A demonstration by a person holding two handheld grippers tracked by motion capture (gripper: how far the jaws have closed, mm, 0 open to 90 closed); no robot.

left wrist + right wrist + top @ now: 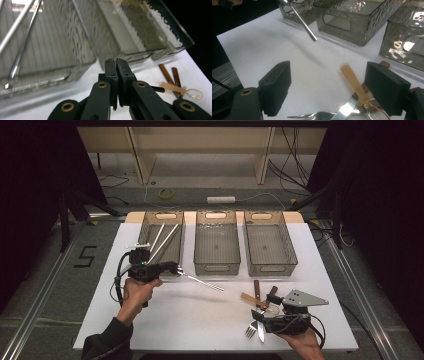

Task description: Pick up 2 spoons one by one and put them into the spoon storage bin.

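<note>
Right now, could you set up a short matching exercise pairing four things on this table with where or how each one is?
Things:
1. left gripper
2. right gripper
3. left bin
4. middle bin

States:
A. holds nothing
B. open above the fork
C. shut on a silver utensil
D. holds long silver utensils

Pairs: 1-C, 2-B, 3-D, 4-A

A: What did you see the white table (210,315) carrying?

B: You had three smoked-clear bins (216,249) standing side by side along its far half. Near its right front corner lay a cluster of cutlery: a fork (251,330), a knife (260,330) and brown wooden-handled pieces (257,291), some touching.
</note>
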